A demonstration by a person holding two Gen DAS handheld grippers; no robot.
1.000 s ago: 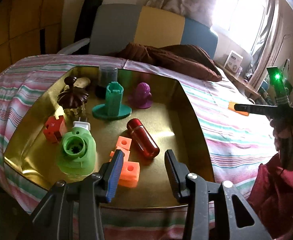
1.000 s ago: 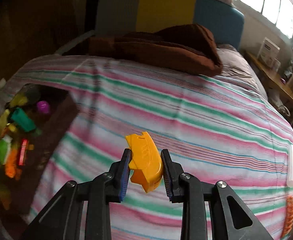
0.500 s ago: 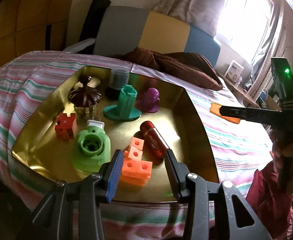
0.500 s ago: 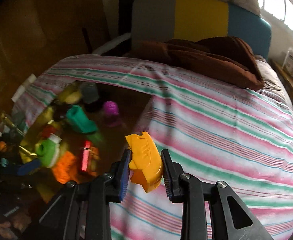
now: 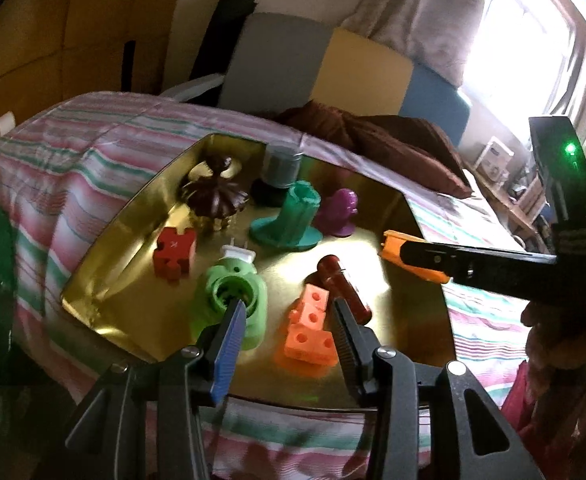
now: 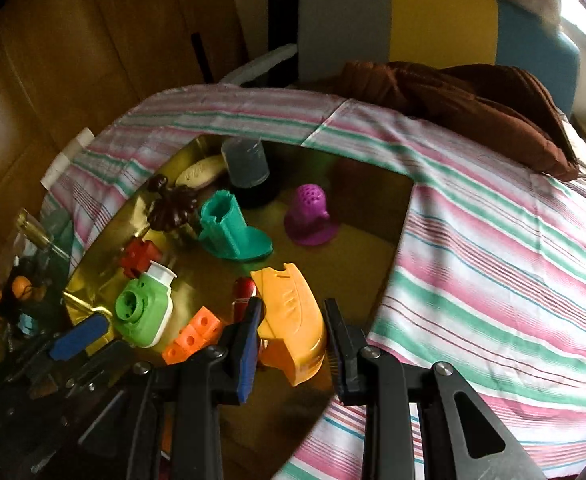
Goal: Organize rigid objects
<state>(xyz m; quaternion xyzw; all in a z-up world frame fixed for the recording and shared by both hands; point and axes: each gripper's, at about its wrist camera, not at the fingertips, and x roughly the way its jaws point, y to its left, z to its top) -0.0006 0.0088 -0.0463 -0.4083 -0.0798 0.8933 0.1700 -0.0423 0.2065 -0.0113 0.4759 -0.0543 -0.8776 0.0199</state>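
The right tongs (image 6: 289, 334) pinch the orange plastic piece (image 6: 291, 320) by its flat sides, holding it in the air just above the near right part of the gold tray (image 6: 357, 280). It looks light, stiff and rather slick, so the broad faces are the sound place to grip it; the curved edge would likely slip. The left tongs (image 5: 289, 320) hang spread and empty, their jaws having just opened a little further, low over the tray's near edge. Straight ahead of them lies the orange block cluster (image 5: 309, 334), with the green round housing (image 5: 229, 300) beside their left finger and the red cylinder (image 5: 343, 284) beside the right. Farther off stand the red puzzle block (image 5: 173, 254), the teal stand (image 5: 293, 216), the purple figure (image 5: 341, 212) and, probably, a grey cup (image 5: 281, 166) at the back. The free spot beyond the right tongs is narrow.
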